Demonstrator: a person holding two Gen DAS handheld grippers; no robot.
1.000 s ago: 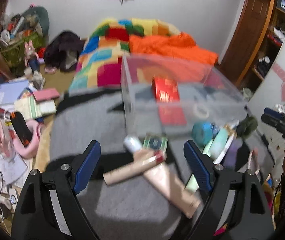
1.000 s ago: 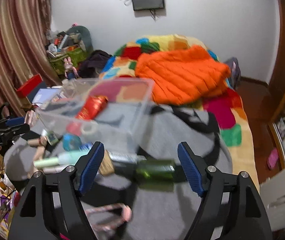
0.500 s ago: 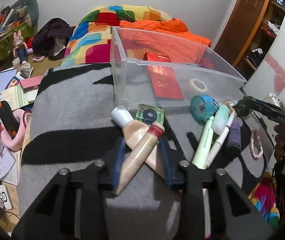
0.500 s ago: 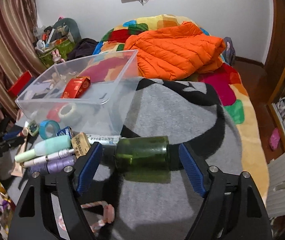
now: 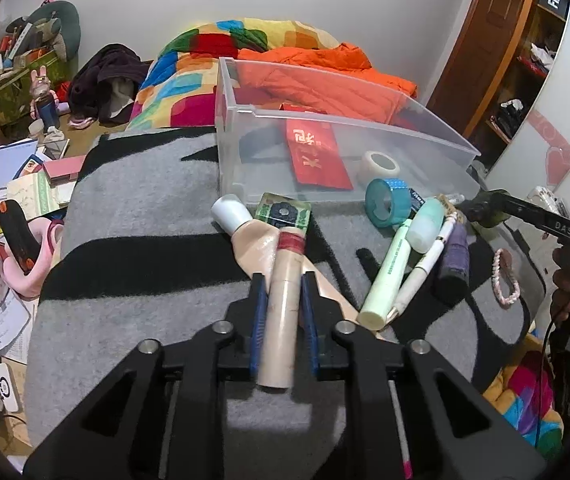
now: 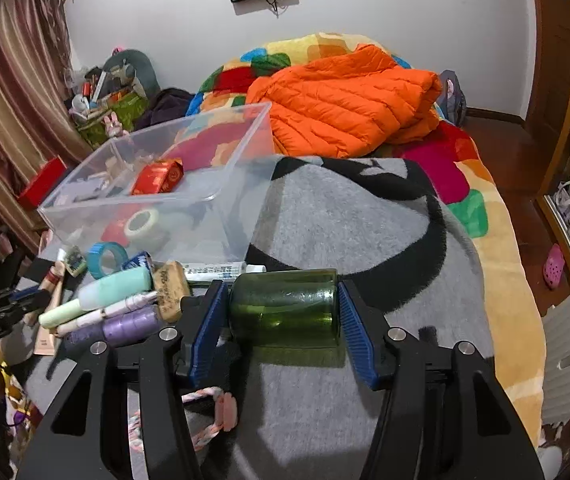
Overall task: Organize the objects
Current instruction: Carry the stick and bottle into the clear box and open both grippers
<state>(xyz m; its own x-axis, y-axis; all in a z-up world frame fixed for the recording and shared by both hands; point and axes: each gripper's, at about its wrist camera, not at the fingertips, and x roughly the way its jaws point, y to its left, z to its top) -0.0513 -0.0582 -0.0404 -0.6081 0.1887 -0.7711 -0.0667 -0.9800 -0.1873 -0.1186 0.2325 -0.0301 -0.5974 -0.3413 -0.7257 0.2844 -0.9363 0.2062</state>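
Left wrist view: the left hand-held gripper (image 5: pixel 283 280) pinches a beige cylindrical tube with a dark red band (image 5: pixel 285 304) between its blue pads, lengthwise along the fingers. The tube lies across a flat beige squeeze tube with a white cap (image 5: pixel 245 236), on a grey and black blanket (image 5: pixel 137 240) spread over the bed. Just beyond its banded end sits a small green square box (image 5: pixel 283 213), touching the near wall of a clear plastic storage bin (image 5: pixel 245 128). Inside the bin lie a red envelope with gold characters (image 5: pixel 317 156) and a white roll of tape (image 5: pixel 379 164). Right of the tubes, outside the bin, stand a teal roll of tape (image 5: pixel 388 202), a pale green marker (image 5: pixel 389 276), a white pen (image 5: pixel 425 264) and a purple cylinder (image 5: pixel 453 256), lying side by side; a pink braided loop (image 5: pixel 503 276) lies farther right.

Right wrist view: the right hand-held gripper (image 6: pixel 283 312) has its blue pads set against both ends of a dark green glass bottle (image 6: pixel 285 308) lying on its side on the blanket, just in front of the bin. A cork stopper (image 6: pixel 171 284) lies just left of the gripper's left finger. An orange quilted jacket (image 6: pixel 345 100) lies on the multicoloured bedspread (image 6: pixel 465 184) behind the bin.
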